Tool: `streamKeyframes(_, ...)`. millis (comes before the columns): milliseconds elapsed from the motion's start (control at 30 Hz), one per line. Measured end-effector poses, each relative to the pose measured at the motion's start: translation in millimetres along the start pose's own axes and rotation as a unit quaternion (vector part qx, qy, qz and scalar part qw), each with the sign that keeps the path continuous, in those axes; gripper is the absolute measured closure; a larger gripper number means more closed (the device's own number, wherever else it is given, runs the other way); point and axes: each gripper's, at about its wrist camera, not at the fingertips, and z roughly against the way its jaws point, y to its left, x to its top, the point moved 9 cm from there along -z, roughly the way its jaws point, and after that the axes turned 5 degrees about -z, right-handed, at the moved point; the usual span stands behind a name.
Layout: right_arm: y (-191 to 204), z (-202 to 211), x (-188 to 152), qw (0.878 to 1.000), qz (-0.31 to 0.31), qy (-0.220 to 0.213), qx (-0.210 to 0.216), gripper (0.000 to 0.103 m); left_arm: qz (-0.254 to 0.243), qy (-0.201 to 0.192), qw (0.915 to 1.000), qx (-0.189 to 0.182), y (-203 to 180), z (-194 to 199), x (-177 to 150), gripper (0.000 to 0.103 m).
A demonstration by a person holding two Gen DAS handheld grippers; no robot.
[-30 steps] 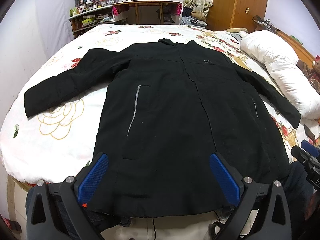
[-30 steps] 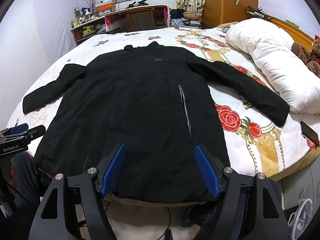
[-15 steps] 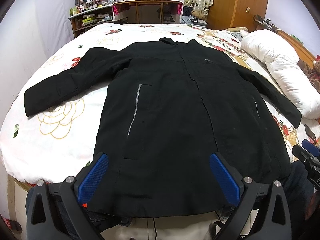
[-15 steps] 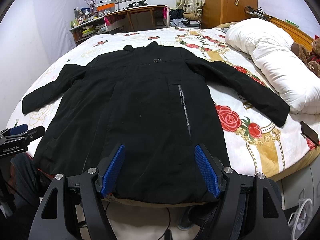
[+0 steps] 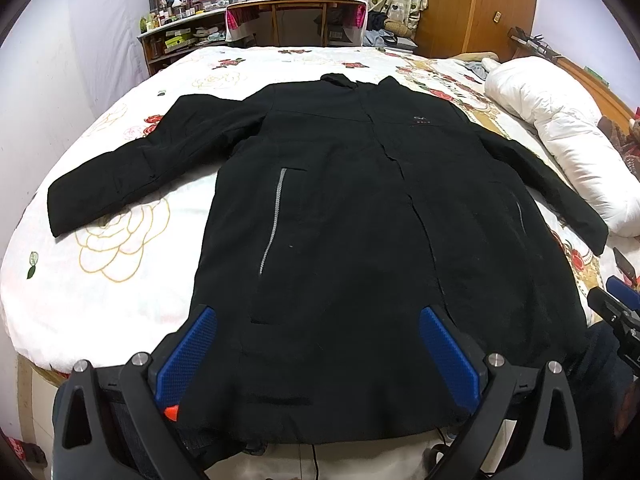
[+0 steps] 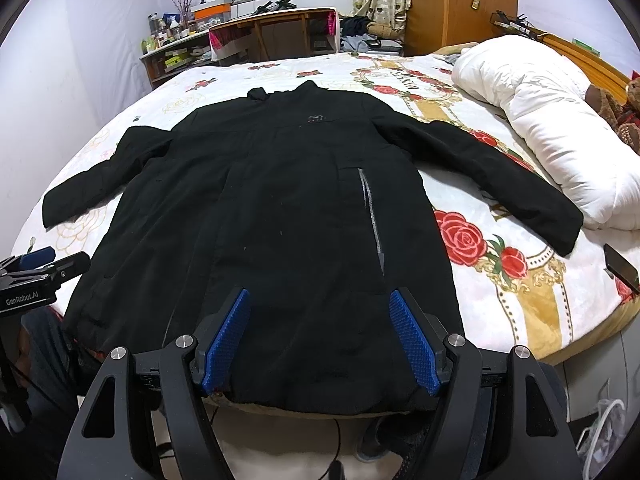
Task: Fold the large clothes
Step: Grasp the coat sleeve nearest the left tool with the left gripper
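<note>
A long black coat (image 5: 340,220) lies spread flat, front up, on the bed, collar at the far end and both sleeves stretched out to the sides. It also fills the middle of the right wrist view (image 6: 280,220). My left gripper (image 5: 318,348) is open and empty, above the coat's near hem. My right gripper (image 6: 320,332) is open and empty too, above the hem further right. The hem hangs slightly over the bed's near edge.
The bed has a white floral cover (image 5: 120,240). A white duvet roll (image 6: 552,120) lies at the right, with a dark phone (image 6: 622,266) near the right edge. A desk (image 5: 296,20) and cluttered shelf (image 5: 176,36) stand beyond the bed.
</note>
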Motion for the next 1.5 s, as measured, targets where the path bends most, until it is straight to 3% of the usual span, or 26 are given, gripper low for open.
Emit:
streamKeyframes(367,13,-33,20,1.0,0.015,0.015,0.013,0.026,0.032,-0.004,0.999,0.029,39,-31,19,0.0)
streamKeyframes(733,43,-89,57,0.998,0.046,0.031,0.027,0.026,0.118,-0.007,0.9913,0.058,116,-82,50,0.001)
streamKeyframes(900,60,-115,73,0.996,0.069,0.037,0.031,0.026,0.153,-0.015,0.9847,0.082,158,-103,58,0.01)
streamKeyframes(1067,75,-139,87,0.995,0.083,0.038,0.034,0.026,0.202,-0.019,0.973,0.11,204,-125,59,0.013)
streamKeyframes(1367,87,-167,100,0.994,0.097,0.044,0.031,0.026,0.326,-0.022,0.9333,0.149,282,-143,34,0.013)
streamKeyframes(1500,86,-176,102,0.994,0.098,0.049,0.025,0.026,0.351,-0.028,0.9205,0.17,307,-146,29,0.013)
